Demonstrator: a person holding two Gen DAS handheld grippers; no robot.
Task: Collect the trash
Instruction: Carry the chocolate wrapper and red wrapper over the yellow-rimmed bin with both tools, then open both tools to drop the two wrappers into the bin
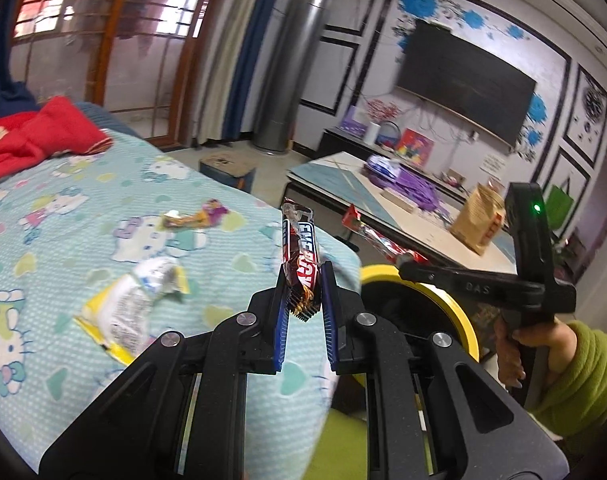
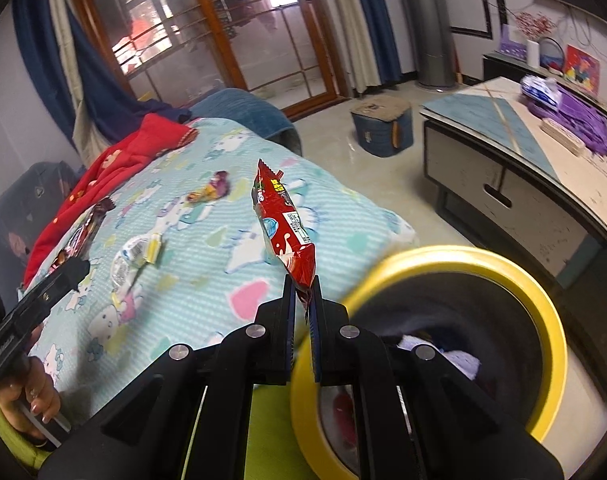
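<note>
My left gripper (image 1: 305, 280) is shut on a brown, red and white candy bar wrapper (image 1: 299, 252) and holds it upright above the bed's edge. My right gripper (image 2: 303, 292) is shut on a red snack wrapper (image 2: 281, 224), held up beside the yellow-rimmed bin (image 2: 543, 308). The bin's rim also shows in the left wrist view (image 1: 459, 312), under the right gripper (image 1: 407, 258). A crumpled silver and yellow wrapper (image 1: 131, 308) and a small orange and purple wrapper (image 1: 195, 216) lie on the bedspread. Both show in the right wrist view, the silver one (image 2: 133, 258) and the small one (image 2: 211, 188).
The bed has a light blue cartoon-cat spread (image 1: 63, 208) with a red garment (image 1: 35, 136) at its far end. A low coffee table (image 2: 515, 160) with purple bags stands to the right. A blue stool (image 2: 383, 128) sits on the floor beyond the bed.
</note>
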